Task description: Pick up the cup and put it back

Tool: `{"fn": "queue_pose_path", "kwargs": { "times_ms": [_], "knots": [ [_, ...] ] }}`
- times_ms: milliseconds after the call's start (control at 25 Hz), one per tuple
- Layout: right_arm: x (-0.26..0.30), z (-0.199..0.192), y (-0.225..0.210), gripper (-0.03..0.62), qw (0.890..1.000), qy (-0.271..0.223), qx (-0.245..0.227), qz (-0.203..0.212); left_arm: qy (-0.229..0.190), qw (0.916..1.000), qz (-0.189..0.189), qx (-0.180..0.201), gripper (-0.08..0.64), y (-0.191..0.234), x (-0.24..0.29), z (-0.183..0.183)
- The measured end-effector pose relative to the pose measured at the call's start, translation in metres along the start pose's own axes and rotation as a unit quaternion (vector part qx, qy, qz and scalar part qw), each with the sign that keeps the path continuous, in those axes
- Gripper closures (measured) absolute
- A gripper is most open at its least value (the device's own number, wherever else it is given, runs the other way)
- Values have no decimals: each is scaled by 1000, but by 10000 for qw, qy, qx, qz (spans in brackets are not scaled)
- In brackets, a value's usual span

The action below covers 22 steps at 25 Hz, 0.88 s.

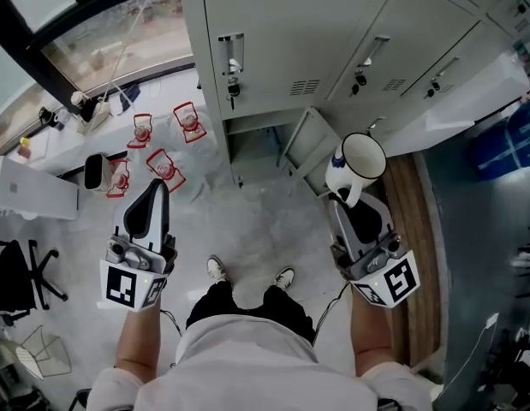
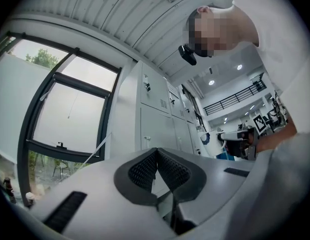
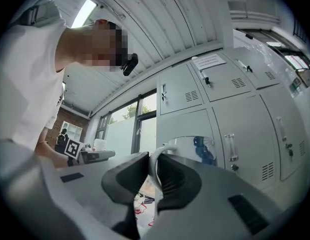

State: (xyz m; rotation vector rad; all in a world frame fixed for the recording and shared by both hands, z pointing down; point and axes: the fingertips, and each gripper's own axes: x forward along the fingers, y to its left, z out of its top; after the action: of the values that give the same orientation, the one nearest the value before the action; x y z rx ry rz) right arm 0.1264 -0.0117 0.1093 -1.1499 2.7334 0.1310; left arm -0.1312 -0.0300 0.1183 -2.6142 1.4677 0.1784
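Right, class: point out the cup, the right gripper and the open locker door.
cup [image 1: 364, 155]: head view, inside its open mouth.
right gripper [image 1: 342, 200]: head view, between its fingertips, at the cup's handle.
open locker door [image 1: 309, 144]: head view, middle of the door panel.

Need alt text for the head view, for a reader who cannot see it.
Seen from above, the right gripper holds a white cup with blue print by its handle, in front of grey lockers, one low door open. The left gripper is shut and empty above the floor.
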Motion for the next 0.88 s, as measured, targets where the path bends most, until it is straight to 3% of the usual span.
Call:
{"fn": "queue_pose_path", "kwargs": {
  "times_ms": [240, 440, 880],
  "knots": [
    [25, -39, 5, 534, 9992, 94, -100, 378, 65, 9997, -234, -16, 538, -9, 17, -28],
    [46, -84, 15, 534, 9969, 212, 28, 762, 66, 9988, -229, -439, 538, -7, 36, -72],
    [73, -214, 19, 531, 9921, 390, 12, 1189, 87, 9983, -388, -426, 538, -17, 51, -177]
  ]
}}
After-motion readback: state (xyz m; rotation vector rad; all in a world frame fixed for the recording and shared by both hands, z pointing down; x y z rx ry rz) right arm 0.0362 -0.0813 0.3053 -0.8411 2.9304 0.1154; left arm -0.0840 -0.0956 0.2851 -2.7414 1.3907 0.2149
